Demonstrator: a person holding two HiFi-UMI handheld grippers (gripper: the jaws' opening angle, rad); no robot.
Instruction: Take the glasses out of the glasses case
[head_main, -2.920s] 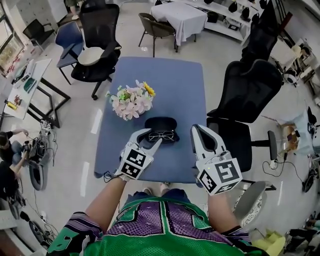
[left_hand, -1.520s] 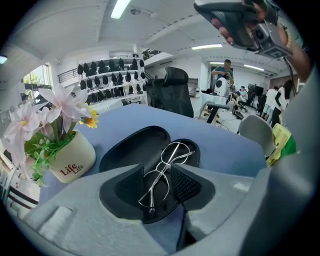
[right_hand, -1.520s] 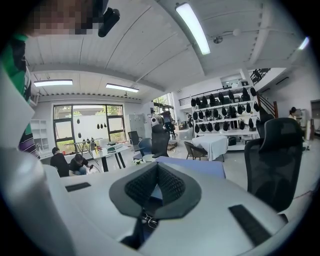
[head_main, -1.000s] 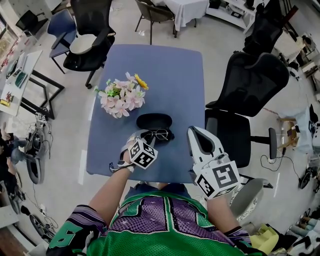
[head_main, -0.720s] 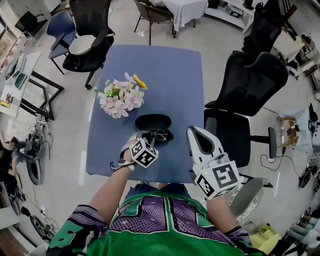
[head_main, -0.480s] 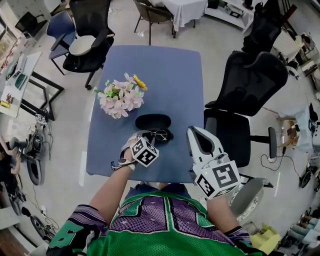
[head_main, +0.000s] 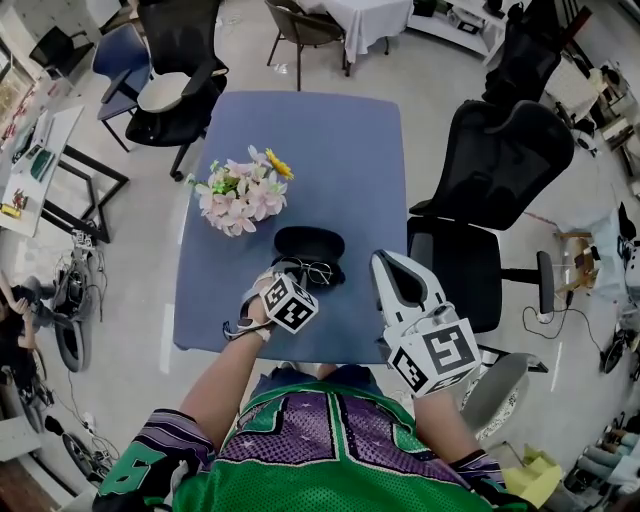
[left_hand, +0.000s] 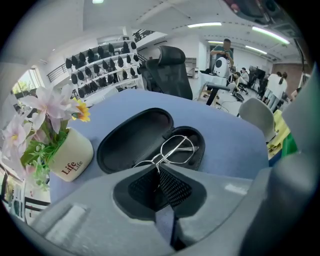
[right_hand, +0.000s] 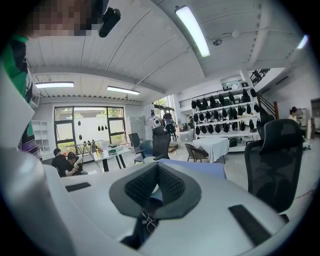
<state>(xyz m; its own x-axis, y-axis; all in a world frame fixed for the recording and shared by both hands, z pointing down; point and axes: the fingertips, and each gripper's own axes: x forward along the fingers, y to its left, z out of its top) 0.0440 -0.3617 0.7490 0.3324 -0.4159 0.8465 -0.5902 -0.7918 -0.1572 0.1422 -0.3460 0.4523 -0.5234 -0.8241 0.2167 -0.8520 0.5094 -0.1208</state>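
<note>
Pinching down near the front edge of the blue table (head_main: 320, 150) in the head view, the left gripper (head_main: 288, 274) is meeting the glasses (head_main: 318, 270). They are lying in the near half of the open black glasses case (head_main: 310, 242). A pot of flowers (head_main: 240, 200) is standing just beyond and to the left of the case. The right gripper (head_main: 386, 262) is hovering to the right of the case, apart from it, with its jaws together.

In the left gripper view, the left gripper's (left_hand: 159, 167) jaws have just been closing. They are nipping the thin metal frame of the glasses (left_hand: 178, 148) near the bridge, while the far lens is resting over the shallower half of the glasses case (left_hand: 132, 136).

In the right gripper view, the right gripper (right_hand: 157, 168) is sitting with its pads pressed together and nothing between them. It is pointing across the table (right_hand: 200, 169), with a black office chair (right_hand: 280, 160) to its right.
</note>
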